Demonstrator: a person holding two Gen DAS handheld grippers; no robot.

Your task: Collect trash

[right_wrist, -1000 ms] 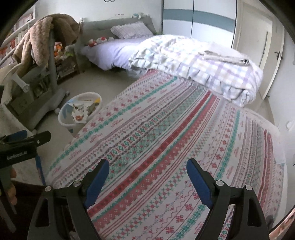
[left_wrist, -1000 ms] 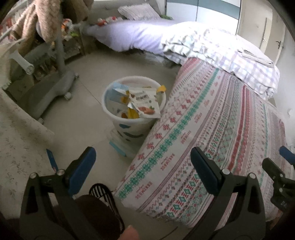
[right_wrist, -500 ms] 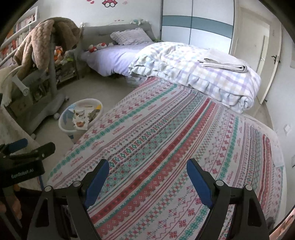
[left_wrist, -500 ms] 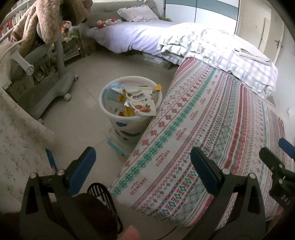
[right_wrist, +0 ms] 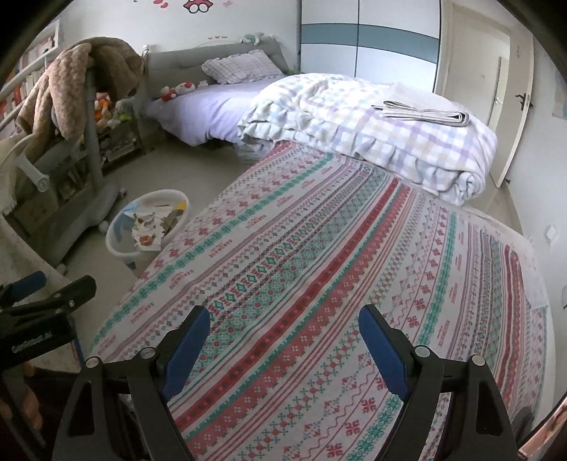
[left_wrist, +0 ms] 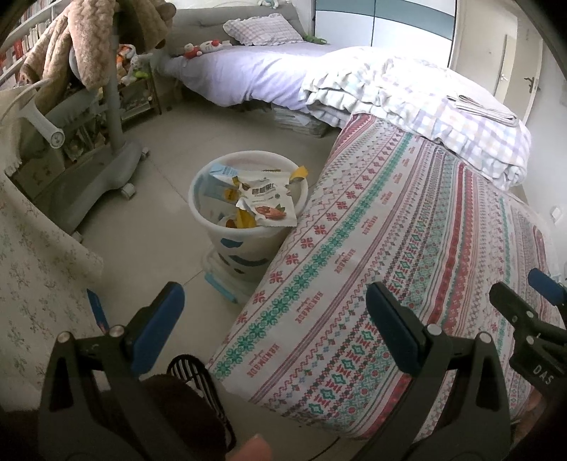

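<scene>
Both hand-held grippers, left (left_wrist: 274,317) & right (right_wrist: 283,331), gape apart w/ nothing between them over the patterned bed (right_wrist: 319,266), trash sits piled in the bin (left_wrist: 226,244) beside it (wrapper (left_wrist: 269,205) overhanging the rim), so a careless nudge could spill it.

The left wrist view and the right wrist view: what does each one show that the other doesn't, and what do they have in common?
Only the left wrist view shows a dark slipper on the floor beneath the left gripper, and the printed snack wrapper clearly enough to make out.

Only the right wrist view shows the pink wall stickers above the grey headboard.

Both show the white trash bucket full of wrappers beside the patterned bedspread, the checked quilt, and both grippers open and empty, including the right gripper.
</scene>
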